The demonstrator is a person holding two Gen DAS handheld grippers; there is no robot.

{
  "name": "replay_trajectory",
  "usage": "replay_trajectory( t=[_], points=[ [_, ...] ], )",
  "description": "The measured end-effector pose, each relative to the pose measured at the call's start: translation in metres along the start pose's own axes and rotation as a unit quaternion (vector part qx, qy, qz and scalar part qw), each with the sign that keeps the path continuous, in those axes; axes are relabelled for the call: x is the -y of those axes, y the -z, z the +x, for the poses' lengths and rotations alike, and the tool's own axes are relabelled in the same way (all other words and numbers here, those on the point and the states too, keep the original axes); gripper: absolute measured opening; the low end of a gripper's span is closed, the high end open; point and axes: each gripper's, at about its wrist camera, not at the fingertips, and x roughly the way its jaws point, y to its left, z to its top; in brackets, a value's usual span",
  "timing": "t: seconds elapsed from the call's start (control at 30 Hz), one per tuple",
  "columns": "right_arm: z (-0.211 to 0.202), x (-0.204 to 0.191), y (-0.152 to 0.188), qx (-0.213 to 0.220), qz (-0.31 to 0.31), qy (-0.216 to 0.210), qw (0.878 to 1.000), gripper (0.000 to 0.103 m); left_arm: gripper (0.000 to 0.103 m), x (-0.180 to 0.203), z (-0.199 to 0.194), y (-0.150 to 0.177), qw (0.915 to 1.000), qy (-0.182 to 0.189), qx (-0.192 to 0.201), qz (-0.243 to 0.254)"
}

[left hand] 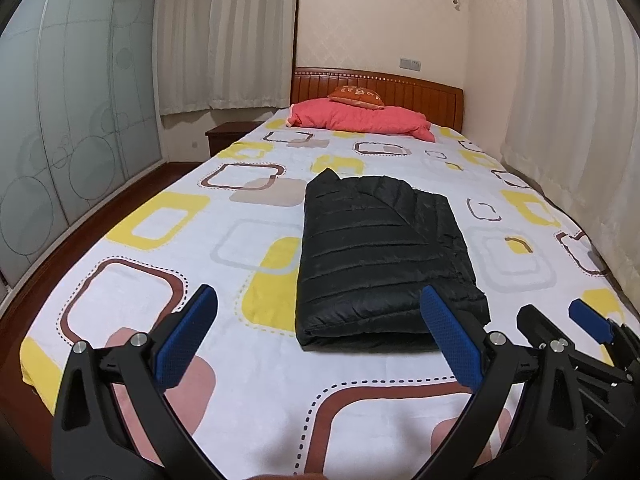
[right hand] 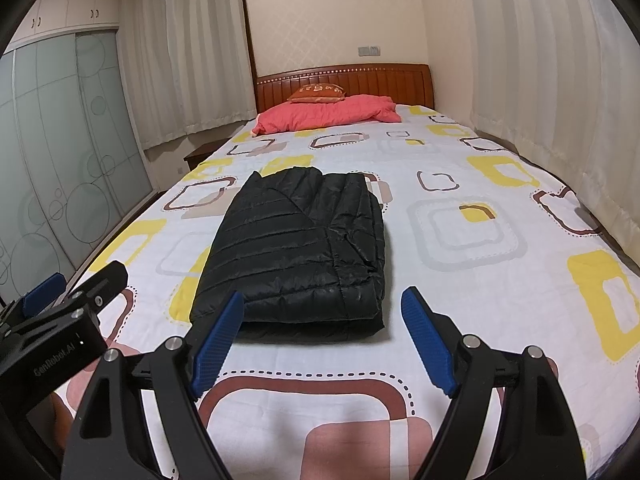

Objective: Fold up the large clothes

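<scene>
Folding nearly done, judging by the black puffer jacket (left hand: 384, 256) lying as a tidy rectangle on the patterned sheet (left hand: 160, 280) of the bed, mid-width, with its thick folded edge nearest the cameras. Hovering just short of that near edge: left gripper (left hand: 316, 336) with jaws spread wide and holding nothing, one blue pad (left hand: 188, 340) over bare sheet and the other overlapping the jacket's near right corner in view, though contact cannot be told. Hanging beside it, right gripper (right hand: 322, 336), likewise wide open and empty, its left pad (right hand: 218, 344) in line with the jacket's near edge, its right pad over sheet.

Probably deciding between one last fold and stopping. If folding again: taking both near corners at once, pinching through all layers so the slippery quilted shell is not sliding apart, lifting only slightly, carrying the edge evenly towards the far end by the pink pillow (left hand: 360, 118), then pressing trapped air out so the puffy bundle is not springing open. Keeping both sides level, avoiding a skewed stack.
</scene>
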Motion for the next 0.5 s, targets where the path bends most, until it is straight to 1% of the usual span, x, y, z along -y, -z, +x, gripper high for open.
replay_trajectory(
  t=[0.1,0.17,0.27,0.37,0.4,0.43,0.47,0.5],
  points=[
    [0.004,0.005,0.001,-0.003,0.002,0.001,1.0,0.08,0.101,0.0,0.005,0.0,1.0,0.005,-0.001,-0.001],
    [0.008,0.01,0.001,-0.007,0.006,0.003,1.0,0.08,0.101,-0.001,0.014,0.001,1.0,0.001,-0.006,0.003],
    [0.022,0.023,0.004,-0.018,0.016,0.008,1.0,0.08,0.101,-0.004,0.035,0.005,0.9995,-0.012,-0.028,0.004],
    [0.044,0.046,0.009,-0.034,0.031,0.017,0.999,0.08,0.101,-0.018,0.069,0.014,0.9975,-0.025,-0.066,-0.005],
    [0.052,0.056,0.01,-0.041,0.036,0.022,0.998,0.082,0.101,-0.025,0.082,0.017,0.9965,-0.03,-0.078,-0.008],
    [0.062,0.071,0.013,-0.045,0.045,0.032,0.997,0.085,0.101,-0.036,0.103,0.021,0.9944,-0.044,-0.095,-0.011],
    [0.071,0.086,0.015,-0.047,0.051,0.043,0.997,0.085,0.101,-0.044,0.113,0.024,0.993,-0.056,-0.103,-0.013],
    [0.078,0.098,0.017,-0.049,0.054,0.053,0.996,0.085,0.101,-0.058,0.133,0.028,0.9901,-0.078,-0.115,-0.017]
  ],
)
